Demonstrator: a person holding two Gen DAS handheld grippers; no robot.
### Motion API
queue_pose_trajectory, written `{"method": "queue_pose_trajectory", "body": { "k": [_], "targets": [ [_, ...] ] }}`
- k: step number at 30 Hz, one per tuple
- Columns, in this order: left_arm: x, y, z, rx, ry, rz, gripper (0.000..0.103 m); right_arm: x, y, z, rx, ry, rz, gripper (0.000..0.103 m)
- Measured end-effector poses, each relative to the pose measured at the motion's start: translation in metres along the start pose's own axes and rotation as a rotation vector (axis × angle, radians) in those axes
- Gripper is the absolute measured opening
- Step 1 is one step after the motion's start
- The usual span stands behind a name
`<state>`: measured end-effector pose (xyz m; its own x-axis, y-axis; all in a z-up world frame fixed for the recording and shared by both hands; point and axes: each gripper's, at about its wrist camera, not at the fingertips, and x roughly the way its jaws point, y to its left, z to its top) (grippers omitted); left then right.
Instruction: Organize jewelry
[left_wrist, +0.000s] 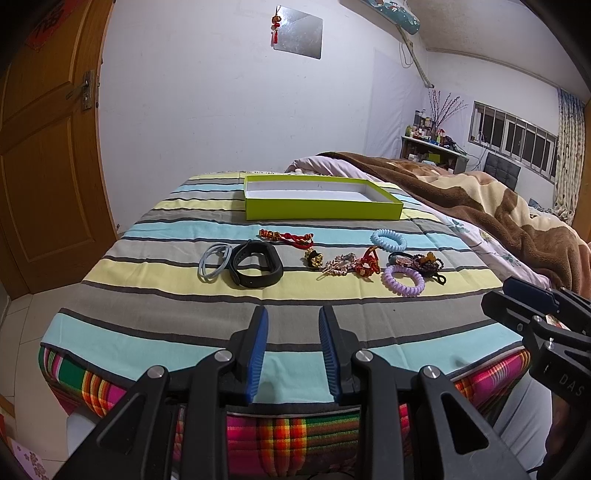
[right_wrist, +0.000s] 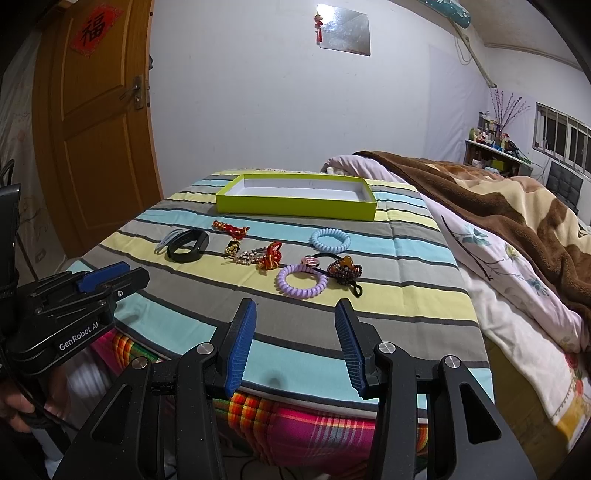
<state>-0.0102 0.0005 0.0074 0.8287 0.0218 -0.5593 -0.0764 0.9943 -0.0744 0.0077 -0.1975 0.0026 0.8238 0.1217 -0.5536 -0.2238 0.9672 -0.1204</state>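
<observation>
Ahead of both hand-held grippers, on the striped bed cover (left_wrist: 155, 317), jewelry lies in a loose row. Left hand-held gripper (left_wrist: 293, 314) — jaws apart, nothing between them; black smart band (left_wrist: 256, 266) and grey hair ties (left_wrist: 213, 263) just beyond it. Right hand-held gripper (right_wrist: 295, 308) — jaws wide, empty; purple coil hair tie (right_wrist: 302, 281) nearest its tips, blue coil hair tie (right_wrist: 330, 239) farther on. Beyond everything, lime-green box lid (left_wrist: 321, 210), open side up, white inside.

box (left_wrist: 321, 206) lies behind the jewelry row (left_wrist: 321, 260) on the striped cloth (left_wrist: 147, 310).
</observation>
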Motion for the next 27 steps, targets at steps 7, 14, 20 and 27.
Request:
{"method": "queue_pose_trajectory", "body": {
  "k": [7,14,20,27],
  "targets": [
    [0.0,0.0001,0.0,-0.001,0.001,-0.001,0.03,-0.0012,0.0004,-0.0001,-0.001,-0.001,0.0,0.045],
    [-0.0003,-0.0006,-0.0012,-0.001,0.001,-0.002,0.03,-0.0012,0.0005,0.0,-0.001,0.001,0.001,0.045],
    [0.0009,-0.0021,-0.0022,-0.001,0.003,-0.005,0.03,-0.0001,0.0015,-0.0005,-0.001,0.003,0.0,0.045],
    [0.0041,-0.0016,-0.0011,-0.005,0.009,-0.008,0.03,0.0032,0.0003,-0.0012,0.001,0.009,0.002,0.045]
  ]
}}
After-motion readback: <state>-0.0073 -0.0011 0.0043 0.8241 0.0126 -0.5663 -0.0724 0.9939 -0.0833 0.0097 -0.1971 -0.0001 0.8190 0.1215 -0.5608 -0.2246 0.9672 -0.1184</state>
